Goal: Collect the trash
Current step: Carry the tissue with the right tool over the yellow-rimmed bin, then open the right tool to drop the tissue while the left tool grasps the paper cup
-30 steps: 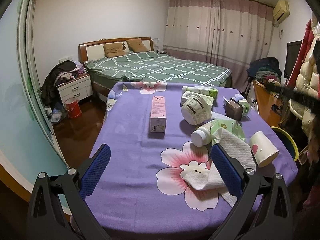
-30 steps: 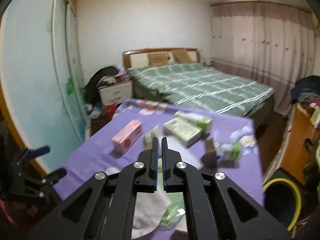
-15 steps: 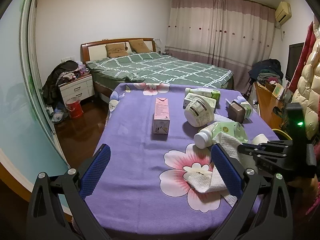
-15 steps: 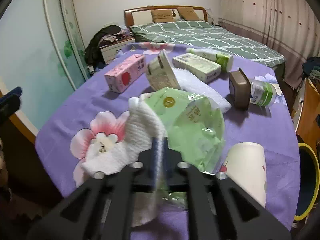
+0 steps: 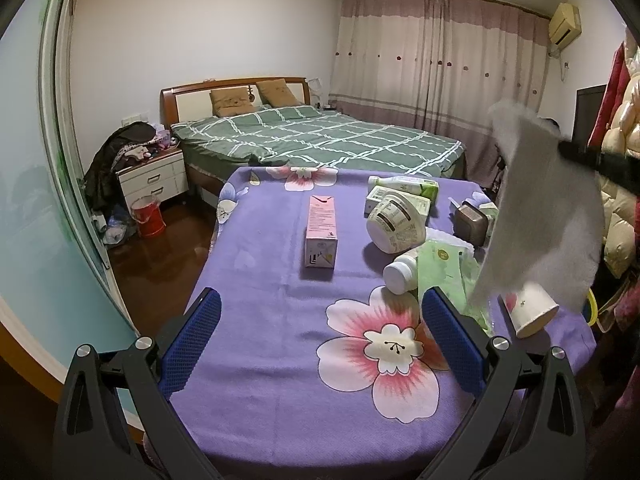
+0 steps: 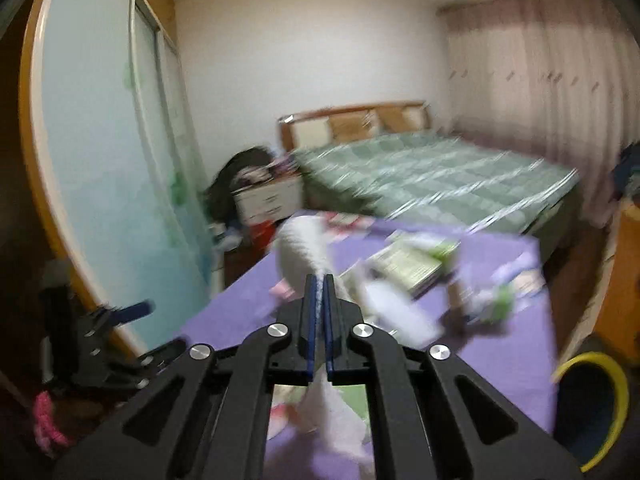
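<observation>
Clamped tight on a white paper towel [image 6: 304, 256], the right gripper [image 6: 319, 312] has its blue pads pressed together with the sheet pinched between them; part of the towel sticks up past the fingertips and the rest hangs below the jaws, off the table. From the left wrist view the same towel [image 5: 544, 216] hangs in the air at the right side of the purple flowered tablecloth [image 5: 280, 320], blurred, with a dark bar of the right gripper reaching in from the right edge. The left gripper [image 5: 320, 340] hovers over the near end of the table with its blue pads wide apart and nothing between them. Just past its right finger lie a green plastic bag [image 5: 444, 268] and a white paper cup [image 5: 532, 312] on its side. Beyond them are a small white bottle [image 5: 398, 276], a large white tub [image 5: 396, 220] tipped over, a pink carton [image 5: 321, 230] lying alone near the middle, a brown box [image 5: 472, 224], and a green-and-white bottle [image 5: 404, 186] at the far edge. A yellow-rimmed bin [image 6: 592, 400] stands on the floor right of the table. Behind everything is a bed [image 5: 312, 140] with a green checked cover.
</observation>
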Action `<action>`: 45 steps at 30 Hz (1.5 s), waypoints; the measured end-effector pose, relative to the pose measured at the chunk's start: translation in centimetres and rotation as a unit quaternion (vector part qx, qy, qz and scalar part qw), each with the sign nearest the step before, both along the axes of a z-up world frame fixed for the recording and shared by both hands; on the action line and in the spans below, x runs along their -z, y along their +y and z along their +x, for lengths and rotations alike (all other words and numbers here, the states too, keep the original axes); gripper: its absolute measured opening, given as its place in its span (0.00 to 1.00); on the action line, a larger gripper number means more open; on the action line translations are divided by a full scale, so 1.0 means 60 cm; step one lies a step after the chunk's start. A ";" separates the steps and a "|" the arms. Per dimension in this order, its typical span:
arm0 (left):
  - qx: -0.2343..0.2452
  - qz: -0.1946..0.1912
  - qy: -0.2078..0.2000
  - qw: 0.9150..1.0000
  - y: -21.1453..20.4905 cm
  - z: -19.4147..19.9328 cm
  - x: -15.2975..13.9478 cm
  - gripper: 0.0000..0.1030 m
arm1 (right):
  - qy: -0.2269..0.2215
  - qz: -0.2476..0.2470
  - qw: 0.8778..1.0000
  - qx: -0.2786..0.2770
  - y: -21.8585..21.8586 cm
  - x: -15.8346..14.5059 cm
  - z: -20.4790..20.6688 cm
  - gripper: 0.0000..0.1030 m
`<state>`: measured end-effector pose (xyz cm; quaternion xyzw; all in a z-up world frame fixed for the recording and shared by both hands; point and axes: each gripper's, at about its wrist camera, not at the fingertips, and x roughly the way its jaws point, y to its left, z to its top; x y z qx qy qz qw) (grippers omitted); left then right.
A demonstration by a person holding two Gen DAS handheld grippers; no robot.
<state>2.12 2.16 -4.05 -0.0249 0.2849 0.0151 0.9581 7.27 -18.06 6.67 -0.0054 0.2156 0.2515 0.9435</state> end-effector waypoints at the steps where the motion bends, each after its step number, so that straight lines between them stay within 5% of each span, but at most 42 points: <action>1: 0.001 0.000 0.000 1.000 -0.001 -0.001 0.000 0.96 | -0.001 0.003 1.000 0.003 -0.008 -0.007 0.001 0.03; 14: 0.033 0.002 0.006 0.999 -0.043 0.025 0.005 0.96 | 0.005 0.000 0.986 0.164 -0.204 0.001 0.029 0.03; 26: 0.087 0.017 0.026 0.996 -0.147 0.083 0.021 0.96 | 0.058 0.012 0.944 0.324 -0.435 0.094 0.065 0.03; 35: 0.140 0.039 0.026 0.989 -0.249 0.116 0.006 0.96 | 0.109 0.005 0.923 0.370 -0.505 0.192 0.113 0.05; 45: 0.180 0.040 0.051 0.982 -0.339 0.139 0.019 0.96 | 0.132 0.004 0.915 0.380 -0.534 0.241 0.137 0.23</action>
